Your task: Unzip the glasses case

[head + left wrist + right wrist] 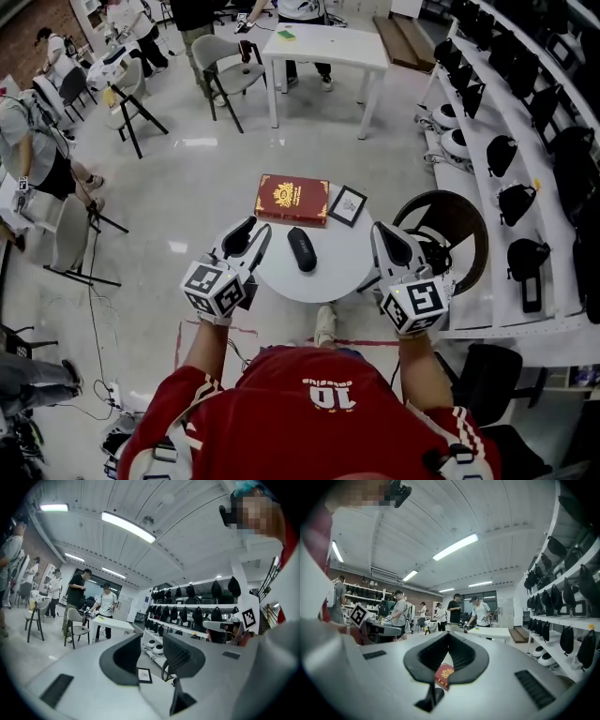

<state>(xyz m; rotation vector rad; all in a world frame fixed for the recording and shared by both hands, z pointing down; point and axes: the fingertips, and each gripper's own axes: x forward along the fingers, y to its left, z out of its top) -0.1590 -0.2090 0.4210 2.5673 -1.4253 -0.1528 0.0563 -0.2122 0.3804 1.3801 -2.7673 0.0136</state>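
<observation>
The black glasses case (302, 249) lies closed near the middle of a small round white table (342, 267), in the head view. My left gripper (257, 229) hovers at the table's left edge, a short way left of the case, and its jaws stand apart with nothing between them (152, 641). My right gripper (382, 231) is at the table's right edge, apart from the case. Its jaws meet at the tips (449, 634) and hold nothing. Both grippers point level across the table.
A red book (292, 199) (444, 674) and a small framed picture (347, 204) (144, 674) lie at the table's far side. A dark round chair (450, 220) stands right of the table. Shelves with black bags (511, 150) run along the right. People work at tables farther off.
</observation>
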